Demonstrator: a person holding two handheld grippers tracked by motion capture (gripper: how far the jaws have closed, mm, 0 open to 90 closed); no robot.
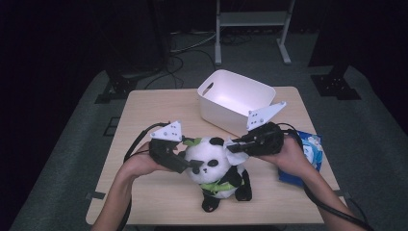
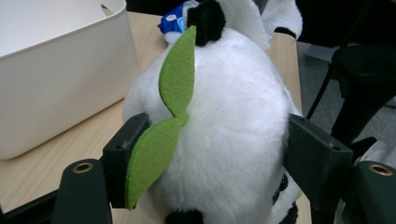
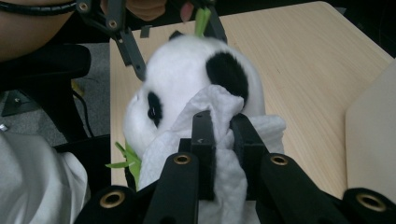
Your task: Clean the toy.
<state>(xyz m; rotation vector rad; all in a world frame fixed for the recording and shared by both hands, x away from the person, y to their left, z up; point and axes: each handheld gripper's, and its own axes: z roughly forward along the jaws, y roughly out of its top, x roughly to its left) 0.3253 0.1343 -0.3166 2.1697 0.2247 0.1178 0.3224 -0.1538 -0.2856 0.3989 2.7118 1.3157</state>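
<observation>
Right tool [image 3: 219, 122] is clamped on a white tissue [image 3: 212, 105], pressed against the side of the panda toy's [image 1: 214, 166] head just below its black ear. Left tool [image 2: 219, 154] grips the head from the opposite side, 1 jaw on each flank, steadying it. The panda sits upright on the desk [image 1: 159, 108], between the 2 tools; the wipe surface lies directly ahead of the right tool.

black grippers, grey plates, perhaps brass-ringed screws
</observation>
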